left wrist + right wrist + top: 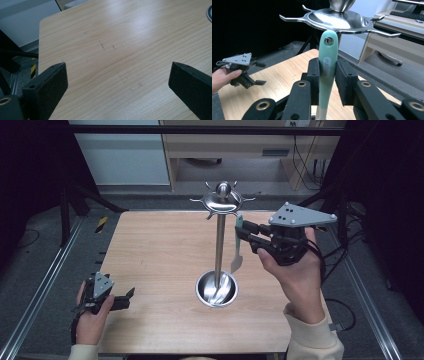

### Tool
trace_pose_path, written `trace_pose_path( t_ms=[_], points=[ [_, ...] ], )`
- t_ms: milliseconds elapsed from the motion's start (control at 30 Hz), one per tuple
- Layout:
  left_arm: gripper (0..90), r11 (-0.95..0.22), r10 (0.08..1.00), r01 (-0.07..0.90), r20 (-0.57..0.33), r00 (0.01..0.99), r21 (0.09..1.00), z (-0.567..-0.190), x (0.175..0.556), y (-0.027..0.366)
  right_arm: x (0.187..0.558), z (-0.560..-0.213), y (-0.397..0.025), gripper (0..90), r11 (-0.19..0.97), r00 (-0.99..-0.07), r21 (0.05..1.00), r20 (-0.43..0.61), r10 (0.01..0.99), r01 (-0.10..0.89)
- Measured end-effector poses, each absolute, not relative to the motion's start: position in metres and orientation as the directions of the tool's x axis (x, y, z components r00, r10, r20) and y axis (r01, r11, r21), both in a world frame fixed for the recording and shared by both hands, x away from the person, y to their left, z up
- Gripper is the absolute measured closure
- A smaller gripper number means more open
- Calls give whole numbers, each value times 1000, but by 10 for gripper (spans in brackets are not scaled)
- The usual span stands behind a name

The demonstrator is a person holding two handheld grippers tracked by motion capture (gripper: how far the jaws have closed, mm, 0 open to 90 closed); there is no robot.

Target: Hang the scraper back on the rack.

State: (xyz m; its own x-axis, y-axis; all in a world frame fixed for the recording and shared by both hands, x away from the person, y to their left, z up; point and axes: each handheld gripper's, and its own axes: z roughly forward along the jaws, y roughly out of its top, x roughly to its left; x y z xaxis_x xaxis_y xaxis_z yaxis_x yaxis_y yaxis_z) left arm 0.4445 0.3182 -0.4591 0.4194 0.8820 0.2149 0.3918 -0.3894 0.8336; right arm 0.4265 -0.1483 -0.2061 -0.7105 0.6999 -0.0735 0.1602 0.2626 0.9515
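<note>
The right gripper has its fingers closed on the mint-green handle of a kitchen utensil, holding it upright just beside the pole of the steel hanging rack, with the handle's hole close under the rack's hooked top disc and the pale blade end hanging above the rack's round base. The left gripper rests low at the near left corner of the wooden worktop, its fingers spread wide with only bare wood between them.
</note>
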Motion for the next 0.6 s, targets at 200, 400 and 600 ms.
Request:
trace_pose_path(
  t_ms=[200, 400, 600],
  points=[
    [21, -389, 882, 392, 215, 420, 833, -459, 445, 318, 430, -209, -146, 743, 244, -710, 957, -63, 701, 157],
    [21, -385, 884, 393, 211, 417, 835, -460, 444, 319, 431, -211, -145, 743, 228, -710, 961, -53, 702, 153],
    [21, -386, 885, 398, 213, 414, 832, -460, 445, 319, 432, -213, -145, 741, 214, -710, 966, -48, 702, 147]
  ],
)
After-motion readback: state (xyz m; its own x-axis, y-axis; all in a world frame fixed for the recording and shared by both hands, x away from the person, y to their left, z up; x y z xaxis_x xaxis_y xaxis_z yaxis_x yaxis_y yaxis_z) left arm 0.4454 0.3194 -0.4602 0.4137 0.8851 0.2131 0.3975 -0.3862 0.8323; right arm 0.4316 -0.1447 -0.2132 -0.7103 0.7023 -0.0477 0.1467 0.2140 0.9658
